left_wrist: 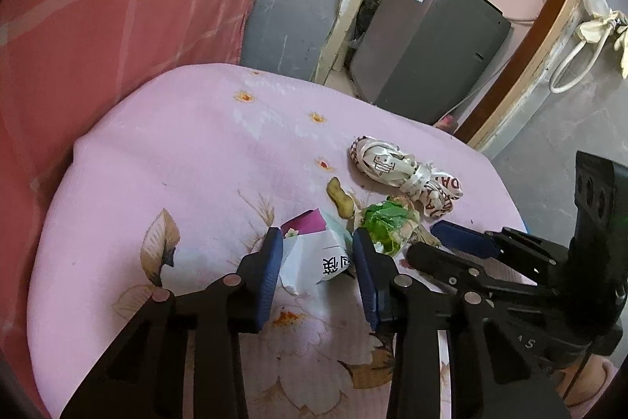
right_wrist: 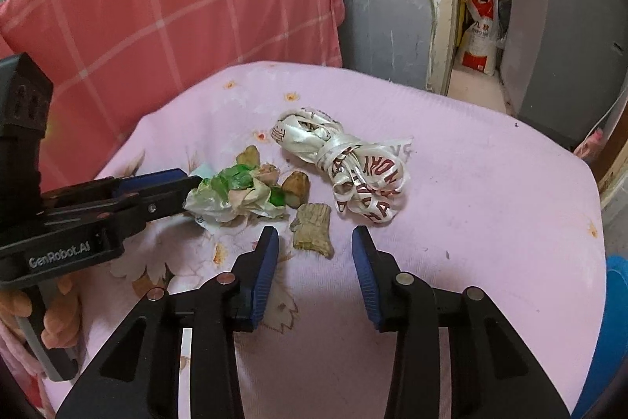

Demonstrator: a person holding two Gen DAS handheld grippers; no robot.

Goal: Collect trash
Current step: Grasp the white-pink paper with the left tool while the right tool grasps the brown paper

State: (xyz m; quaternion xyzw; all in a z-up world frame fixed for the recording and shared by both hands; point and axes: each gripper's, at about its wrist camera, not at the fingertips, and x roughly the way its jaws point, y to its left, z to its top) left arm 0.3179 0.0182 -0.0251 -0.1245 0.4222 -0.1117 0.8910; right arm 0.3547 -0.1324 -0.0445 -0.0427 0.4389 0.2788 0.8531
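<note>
Trash lies on a pink floral cloth (left_wrist: 176,152) (right_wrist: 471,183). In the left wrist view my left gripper (left_wrist: 318,254) is shut on a white folded paper wrapper (left_wrist: 314,262) with black print. A crumpled green and white wrapper (left_wrist: 382,226) (right_wrist: 235,191) sits just past its right finger. Seen from the right wrist view, the left gripper (right_wrist: 192,183) touches that pile. My right gripper (right_wrist: 316,246) (left_wrist: 428,242) is open, and a brown peel piece (right_wrist: 312,230) lies between its tips, untouched. A knotted white bag with red letters (left_wrist: 408,179) (right_wrist: 345,167) lies farther off.
A yellow peel (left_wrist: 340,201) and more brown scraps (right_wrist: 296,185) lie near the pile. A red checked cloth (left_wrist: 117,6) (right_wrist: 176,6) hangs behind. A grey appliance (left_wrist: 428,38) (right_wrist: 569,46) stands by the doorway. A hand (right_wrist: 59,321) holds the left gripper.
</note>
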